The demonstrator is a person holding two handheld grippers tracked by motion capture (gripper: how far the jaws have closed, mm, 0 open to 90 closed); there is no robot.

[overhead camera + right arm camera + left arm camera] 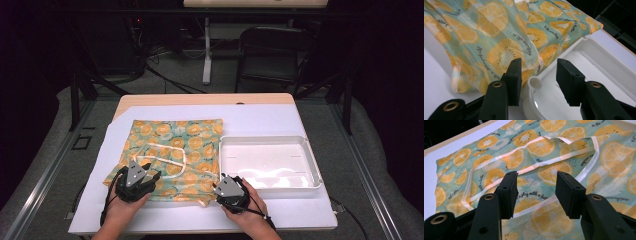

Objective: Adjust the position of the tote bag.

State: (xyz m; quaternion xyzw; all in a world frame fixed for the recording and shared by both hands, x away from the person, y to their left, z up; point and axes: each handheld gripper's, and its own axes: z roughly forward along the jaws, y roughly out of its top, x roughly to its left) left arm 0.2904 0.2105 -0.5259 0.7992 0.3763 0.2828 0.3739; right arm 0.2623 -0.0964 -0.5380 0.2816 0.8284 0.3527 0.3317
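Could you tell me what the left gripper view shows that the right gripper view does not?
The left gripper view looks over the left gripper, jaws open, at the white ribbon strap looped across the cloth. The right gripper view has the right gripper, jaws open, above the corner of the white tray and the cloth's edge beside it. Both show the orange-slice printed cloth on the white table cover.

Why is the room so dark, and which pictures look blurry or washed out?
High view: light falls on the table, the surroundings are black, and the white tray glares. Left gripper view: the orange-print cloth is sharp. Right gripper view: the cloth looks slightly soft and the tray bright.
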